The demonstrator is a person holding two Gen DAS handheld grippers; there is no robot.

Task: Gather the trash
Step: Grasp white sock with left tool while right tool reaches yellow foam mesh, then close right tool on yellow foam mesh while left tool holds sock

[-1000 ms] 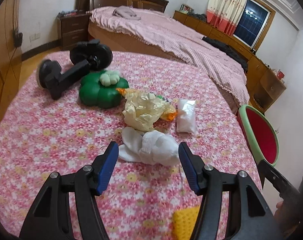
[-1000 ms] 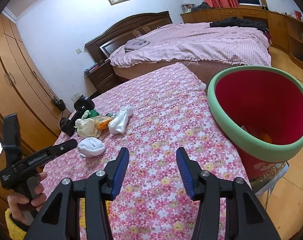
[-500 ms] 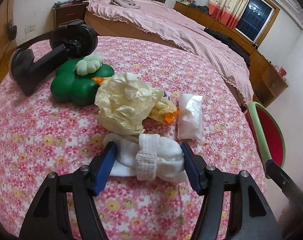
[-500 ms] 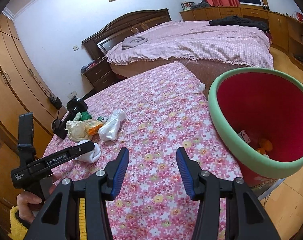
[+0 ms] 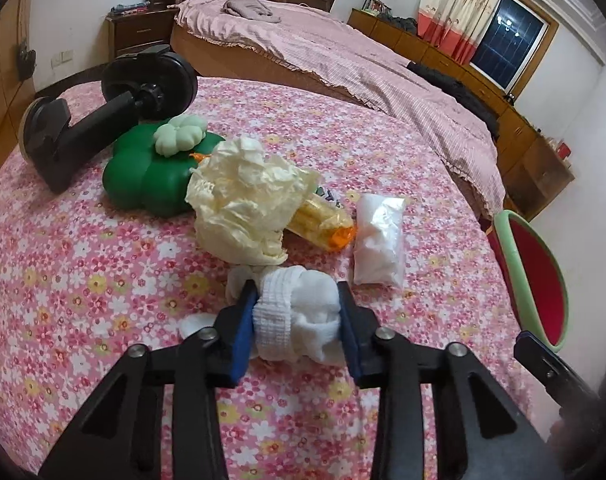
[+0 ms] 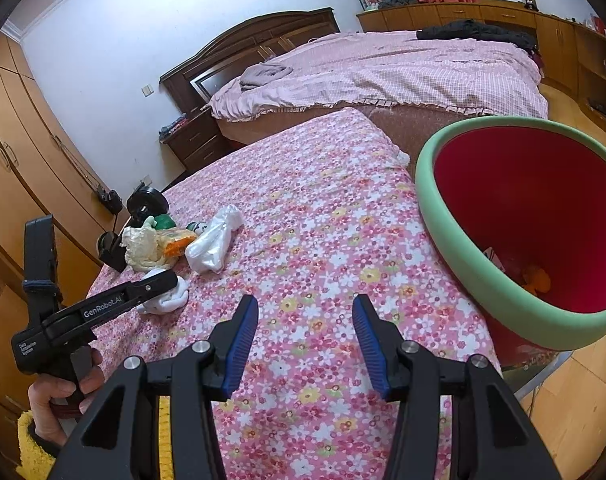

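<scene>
A white rolled cloth bundle [image 5: 299, 312] lies on the pink flowered tablecloth [image 5: 63, 280]. My left gripper [image 5: 295, 300] has it between its jaws, which are closing; both blue pads press its sides. Just beyond it lie a crumpled cream paper [image 5: 247, 204], an orange-yellow wrapper [image 5: 323, 224] and a clear plastic bag [image 5: 379, 244]. In the right wrist view the left gripper [image 6: 159, 280] sits over the bundle [image 6: 169, 300]. My right gripper [image 6: 305, 312] stands open above bare tablecloth, with nothing between its fingers. The red bin with a green rim [image 6: 443, 216] is at the table's right edge.
A green clover-shaped object [image 5: 143, 180] and a black suction mount [image 5: 103, 120] sit at the table's far left. The bin's rim [image 5: 503, 236] shows beyond the right table edge, with orange scraps [image 6: 537, 278] inside. A bed [image 5: 343, 52] stands behind the table.
My left gripper came forward and down over the white bundle, then its jaws narrowed from wide apart until the pads squeezed it. The right gripper stayed open and shifted only slightly.
</scene>
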